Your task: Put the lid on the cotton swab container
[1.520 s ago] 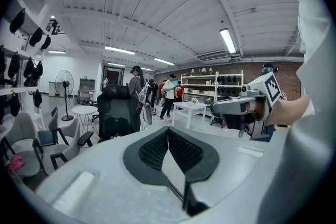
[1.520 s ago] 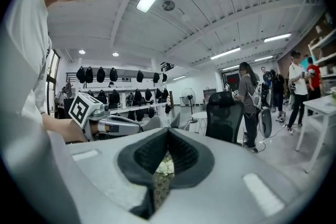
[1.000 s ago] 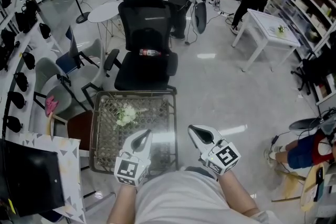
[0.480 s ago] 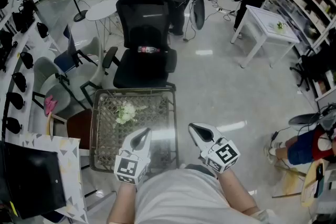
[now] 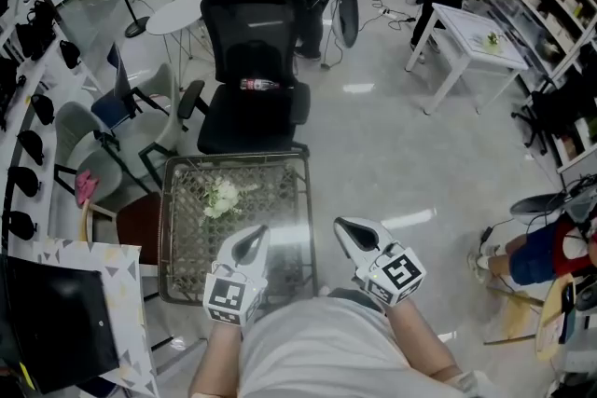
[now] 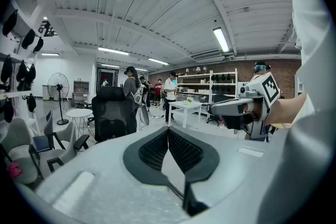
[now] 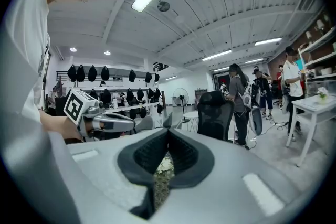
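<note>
No cotton swab container or lid shows in any view. Both grippers are held close to my chest, pointing forward over the near end of a low table. My left gripper (image 5: 252, 242) is shut with nothing between its jaws; in the left gripper view its black pads (image 6: 168, 136) meet at the tip. My right gripper (image 5: 354, 236) is also shut and empty, its tip (image 7: 167, 128) closed in the right gripper view. The two grippers sit side by side, about a hand's width apart.
A patterned glass-topped table with a metal frame (image 5: 173, 228) stands below, with a small white bunch of flowers (image 5: 222, 198) on it. Behind it stands a black office chair (image 5: 252, 70). A dark board (image 5: 56, 322) lies at lower left. People stand by a white table (image 5: 471, 42) far off.
The head view has drifted a little, so the room sits slightly higher in the frame. Both grippers keep the same place and stay shut.
</note>
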A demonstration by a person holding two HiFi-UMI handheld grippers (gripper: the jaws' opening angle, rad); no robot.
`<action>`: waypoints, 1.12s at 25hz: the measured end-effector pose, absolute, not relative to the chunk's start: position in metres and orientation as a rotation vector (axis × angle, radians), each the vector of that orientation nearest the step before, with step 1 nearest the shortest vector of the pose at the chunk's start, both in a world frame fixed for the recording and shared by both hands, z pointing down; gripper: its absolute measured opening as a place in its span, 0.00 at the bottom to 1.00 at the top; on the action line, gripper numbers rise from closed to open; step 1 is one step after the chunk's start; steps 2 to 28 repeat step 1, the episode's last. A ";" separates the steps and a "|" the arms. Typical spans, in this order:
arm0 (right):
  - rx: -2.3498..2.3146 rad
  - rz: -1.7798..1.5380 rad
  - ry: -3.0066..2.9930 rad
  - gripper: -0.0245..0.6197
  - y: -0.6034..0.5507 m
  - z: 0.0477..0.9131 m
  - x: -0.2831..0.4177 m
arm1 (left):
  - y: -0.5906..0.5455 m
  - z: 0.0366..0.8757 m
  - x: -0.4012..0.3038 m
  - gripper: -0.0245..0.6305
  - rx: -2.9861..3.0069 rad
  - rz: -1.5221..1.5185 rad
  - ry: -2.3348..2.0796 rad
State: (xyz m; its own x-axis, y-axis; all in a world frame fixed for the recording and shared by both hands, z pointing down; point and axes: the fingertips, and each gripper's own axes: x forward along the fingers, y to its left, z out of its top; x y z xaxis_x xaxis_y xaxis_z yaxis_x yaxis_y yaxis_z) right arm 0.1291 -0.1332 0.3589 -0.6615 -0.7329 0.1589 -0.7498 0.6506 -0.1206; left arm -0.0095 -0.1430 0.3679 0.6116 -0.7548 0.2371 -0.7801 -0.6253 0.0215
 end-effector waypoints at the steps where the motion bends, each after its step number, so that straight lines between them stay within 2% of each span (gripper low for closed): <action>1: 1.246 0.266 -2.766 0.04 -0.133 0.359 0.129 | -0.143 0.369 -0.009 0.05 2.709 0.315 -1.292; 28: 1.246 0.266 -2.766 0.04 -0.133 0.359 0.129 | -0.143 0.369 -0.009 0.05 2.709 0.315 -1.292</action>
